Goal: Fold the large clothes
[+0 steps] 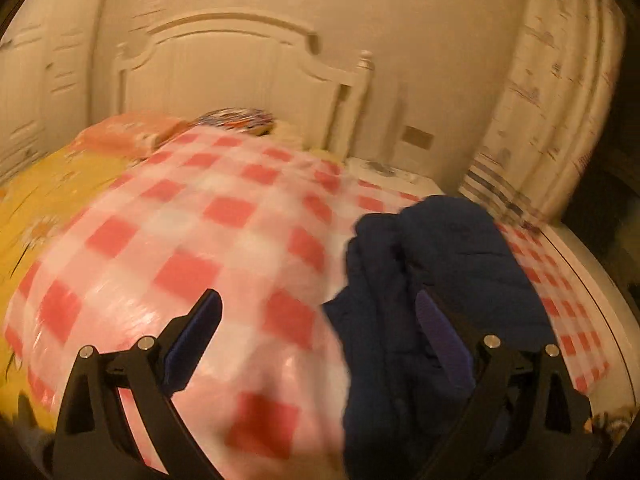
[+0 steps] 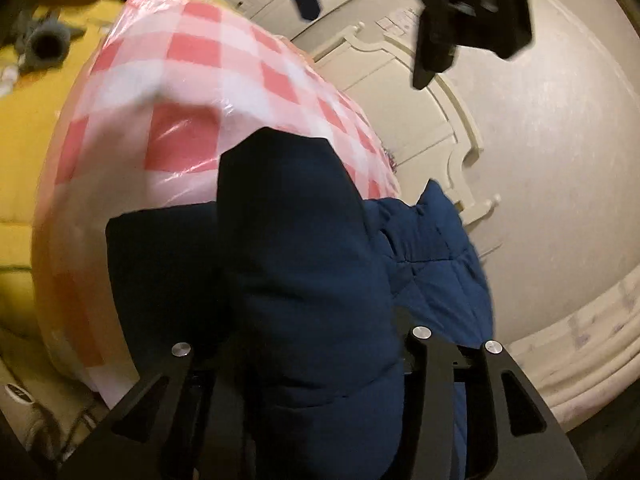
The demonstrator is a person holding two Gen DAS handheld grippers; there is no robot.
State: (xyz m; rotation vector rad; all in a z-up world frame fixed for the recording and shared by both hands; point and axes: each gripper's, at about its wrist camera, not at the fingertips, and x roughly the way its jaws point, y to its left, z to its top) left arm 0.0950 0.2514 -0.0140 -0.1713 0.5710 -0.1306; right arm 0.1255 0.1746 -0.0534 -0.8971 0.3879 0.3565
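Checked bed cover (image 1: 224, 216); navy jacket (image 2: 304, 264) hides right gripper (image 2: 308, 364).

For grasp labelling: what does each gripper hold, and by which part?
Left gripper: nothing. Right gripper: dark blue padded jacket bunched between its fingers; which part is unclear.

Left gripper (image 1: 316, 312) fingers wide apart; right gripper (image 2: 304, 360) fingers hidden.
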